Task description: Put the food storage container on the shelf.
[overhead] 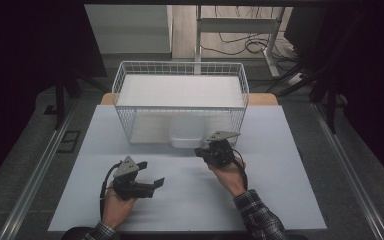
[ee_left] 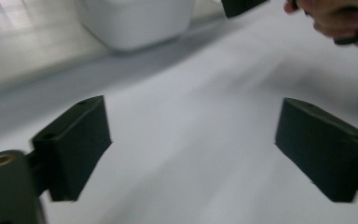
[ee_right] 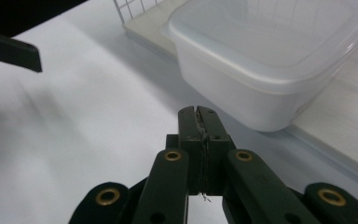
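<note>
My left tongs (overhead: 152,175) hover spread and empty over the surface (overhead: 280,165); my right tongs (overhead: 203,151) point, pressed together, at the plastic container (overhead: 186,134).

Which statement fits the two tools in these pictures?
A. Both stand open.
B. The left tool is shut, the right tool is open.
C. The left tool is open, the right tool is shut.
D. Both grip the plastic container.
C: the left tool shows jaws wide apart over the table, while the right tool has its jaws pressed together just short of the plastic container.

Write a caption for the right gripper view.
Shut right claw points at a lidded tub beside the basket.
</note>
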Tool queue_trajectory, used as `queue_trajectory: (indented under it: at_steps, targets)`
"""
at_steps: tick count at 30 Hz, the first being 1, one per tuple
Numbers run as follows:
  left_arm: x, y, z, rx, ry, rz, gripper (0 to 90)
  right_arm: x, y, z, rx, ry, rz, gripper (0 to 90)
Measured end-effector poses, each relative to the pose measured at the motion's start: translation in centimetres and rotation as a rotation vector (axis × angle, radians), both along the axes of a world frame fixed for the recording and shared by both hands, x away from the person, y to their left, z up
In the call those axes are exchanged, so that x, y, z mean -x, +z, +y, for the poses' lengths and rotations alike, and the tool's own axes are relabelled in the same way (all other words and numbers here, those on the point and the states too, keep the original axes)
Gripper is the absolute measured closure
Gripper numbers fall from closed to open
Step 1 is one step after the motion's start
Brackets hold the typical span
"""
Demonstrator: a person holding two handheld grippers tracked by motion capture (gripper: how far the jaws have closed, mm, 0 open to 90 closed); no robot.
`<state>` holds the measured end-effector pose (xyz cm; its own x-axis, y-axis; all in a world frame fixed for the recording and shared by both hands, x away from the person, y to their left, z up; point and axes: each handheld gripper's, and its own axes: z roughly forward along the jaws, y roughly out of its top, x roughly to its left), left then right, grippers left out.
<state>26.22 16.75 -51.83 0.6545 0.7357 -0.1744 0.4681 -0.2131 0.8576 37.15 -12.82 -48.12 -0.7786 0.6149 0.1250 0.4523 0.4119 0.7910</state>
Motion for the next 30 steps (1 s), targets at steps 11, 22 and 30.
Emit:
queue_trajectory:
  at_steps: [11,22,30]
  targets:
    - [1.6,-0.4,0.8,0.012,0.01,0.015,4.0,-1.1,-1.5,1.1,0.037,0.013,-0.015,88.6]
    - [1.6,-0.8,0.5,0.01,-0.023,0.041,4.5,-3.1,-2.1,3.1,0.037,0.008,-0.029,88.5]
    - [1.6,-0.8,0.4,0.014,-0.033,0.035,4.6,-4.1,-1.9,3.6,0.031,-0.015,-0.051,88.6]
